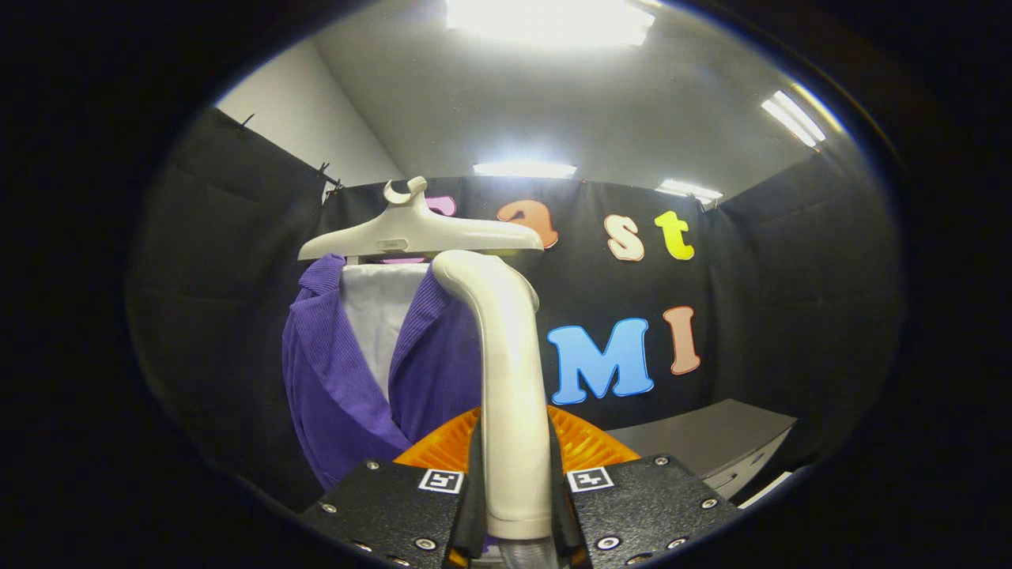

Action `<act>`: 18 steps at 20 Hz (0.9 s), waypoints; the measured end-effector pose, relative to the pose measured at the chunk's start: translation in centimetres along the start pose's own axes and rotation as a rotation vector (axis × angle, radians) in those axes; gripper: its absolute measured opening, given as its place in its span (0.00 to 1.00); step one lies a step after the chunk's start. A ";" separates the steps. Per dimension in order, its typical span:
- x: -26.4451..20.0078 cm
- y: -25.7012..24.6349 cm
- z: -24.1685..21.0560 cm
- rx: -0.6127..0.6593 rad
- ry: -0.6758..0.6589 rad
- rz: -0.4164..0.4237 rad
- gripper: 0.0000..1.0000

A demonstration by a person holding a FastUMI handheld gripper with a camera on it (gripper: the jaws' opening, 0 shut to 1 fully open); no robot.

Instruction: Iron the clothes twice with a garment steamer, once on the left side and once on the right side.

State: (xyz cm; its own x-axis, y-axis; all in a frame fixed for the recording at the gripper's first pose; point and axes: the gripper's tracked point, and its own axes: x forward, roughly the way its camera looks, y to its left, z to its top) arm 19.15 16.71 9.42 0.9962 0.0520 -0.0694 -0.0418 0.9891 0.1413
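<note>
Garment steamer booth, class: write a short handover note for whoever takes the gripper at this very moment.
Gripper: shut on the garment steamer handle, which stands upright between the fingers, its curved top just under the hanger.
Purple jacket: hangs on the hanger over a white shirt, beyond the fingers and to the handle's left.
Done: steamer picked up and raised near the clothes.
Left: cannot tell from this view whether either pass is done; assume both the left-side and right-side strokes remain.

A grey tabletop (696, 435) stands at the right, near the black cloth wall, its visible surface bare, its edge pale.
</note>
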 end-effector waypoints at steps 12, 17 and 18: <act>-0.6 1.4 -6.0 -0.038 0.083 -0.021 0.33; -1.8 1.1 -9.6 -0.049 0.124 -0.025 0.33; -2.1 0.9 -10.6 -0.053 0.138 -0.027 0.33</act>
State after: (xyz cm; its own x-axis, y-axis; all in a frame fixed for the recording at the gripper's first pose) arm 16.20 18.97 -0.75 0.9773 0.0403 -0.2079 -0.0230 0.9961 0.0853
